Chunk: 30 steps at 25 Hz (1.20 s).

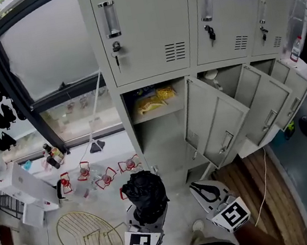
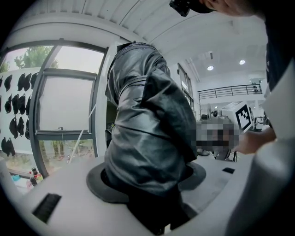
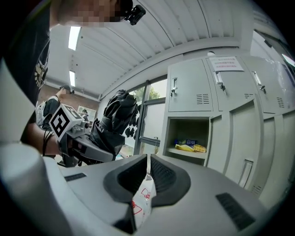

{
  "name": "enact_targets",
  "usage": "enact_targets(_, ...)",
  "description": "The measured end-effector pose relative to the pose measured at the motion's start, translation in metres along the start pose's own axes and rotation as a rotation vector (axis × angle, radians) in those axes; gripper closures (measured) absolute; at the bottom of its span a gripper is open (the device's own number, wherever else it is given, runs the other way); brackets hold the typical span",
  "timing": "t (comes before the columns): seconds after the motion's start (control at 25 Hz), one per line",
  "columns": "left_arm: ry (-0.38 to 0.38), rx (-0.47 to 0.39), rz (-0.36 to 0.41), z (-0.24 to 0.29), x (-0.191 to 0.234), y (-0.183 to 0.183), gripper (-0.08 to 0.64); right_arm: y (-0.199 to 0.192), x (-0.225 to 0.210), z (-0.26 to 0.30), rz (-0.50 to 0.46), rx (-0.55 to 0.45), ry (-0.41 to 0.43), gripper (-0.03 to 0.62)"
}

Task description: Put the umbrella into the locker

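Black folded fabric fills my left gripper view: the umbrella stands upright between the jaws of the left hand-held gripper, and the pads are clamped on its lower part. From the head view the umbrella sits low in the frame, held in front of the grey locker and well short of it — not inside any compartment.

The right hand-held gripper has its jaws pressed almost together, pinching a thin white slip with red print; I cannot tell what the slip is. In the head view this gripper hovers just to the right of the umbrella.

Straight ahead, one locker compartment stands open, its door swung out to the right. A shelf in its upper part carries yellow snack packets — the space below the shelf looks bare. More doors to the right hang open too. On the floor to the left lies a round gold wire rack.
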<state>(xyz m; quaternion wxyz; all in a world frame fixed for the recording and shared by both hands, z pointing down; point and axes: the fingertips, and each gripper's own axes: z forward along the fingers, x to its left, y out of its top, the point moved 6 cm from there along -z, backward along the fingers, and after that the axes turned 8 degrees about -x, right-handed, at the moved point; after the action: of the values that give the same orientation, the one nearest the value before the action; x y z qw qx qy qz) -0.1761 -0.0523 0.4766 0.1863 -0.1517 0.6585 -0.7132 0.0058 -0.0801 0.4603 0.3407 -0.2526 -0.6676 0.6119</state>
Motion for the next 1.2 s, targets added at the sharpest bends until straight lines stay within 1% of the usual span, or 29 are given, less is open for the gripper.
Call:
enact_targets(0.16,-0.019,0.018,-0.006,0.023,0.002,-0.001,0.296,-0.008,-0.019,0.011,-0.014,0.025,0.012,0.549)
enact_targets(0.36,-0.027,0.052,-0.041,0.052,0.003,-0.011,0.296,-0.007,-0.041,0.023,-0.022,0.009,0.028,0.549)
enact_targets(0.64,-0.004,0.121,-0.085,0.084,0.007,-0.029,0.297,-0.007,-0.066,0.036,-0.003,0.004,0.051,0.549)
enact_targets(0.8,0.015,0.143,-0.1,0.1,0.006,-0.034,0.298,-0.005,-0.08,0.043,-0.026,-0.014,0.086,0.549)
enact_targets(1.12,0.074,0.195,-0.18,0.132,0.001,-0.046,0.296,0.002,-0.108,0.052,-0.034,-0.048,0.15,0.549)
enact_targets(1.2,0.084,0.202,-0.184,0.142,0.0,-0.047,0.297,0.005,-0.115,0.053,-0.044,-0.06,0.172,0.549)
